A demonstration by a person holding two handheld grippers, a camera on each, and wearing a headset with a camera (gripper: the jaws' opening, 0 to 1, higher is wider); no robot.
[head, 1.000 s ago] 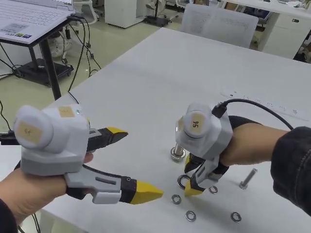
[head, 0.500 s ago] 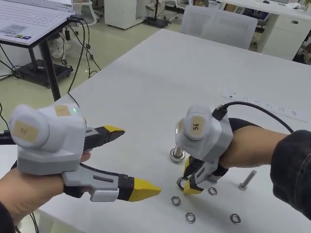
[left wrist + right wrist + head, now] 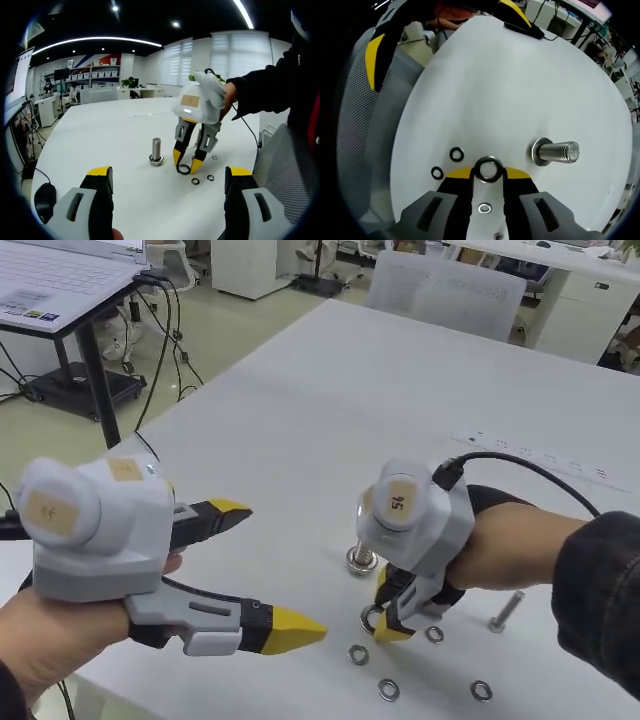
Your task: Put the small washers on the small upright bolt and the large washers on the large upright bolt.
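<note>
Jaws of the right gripper (image 3: 381, 625) pinch the large washer (image 3: 488, 159) by its rim, low over the tabletop (image 3: 330, 420) and just beside the large upright bolt (image 3: 555, 151); the left gripper (image 3: 278, 567) hangs well apart, jaws wide and empty; small washers (image 3: 358, 653) lie loose nearby. Risk, as I judge it: so thin a rim hold could let the ring twist or pop free on lifting (a tilted ring would snag on the thread top), and a nudge might topple the bolt. Against a second ago almost nothing differs; washer and bolt sit equally near, the slight overall shift being the camera's.
</note>
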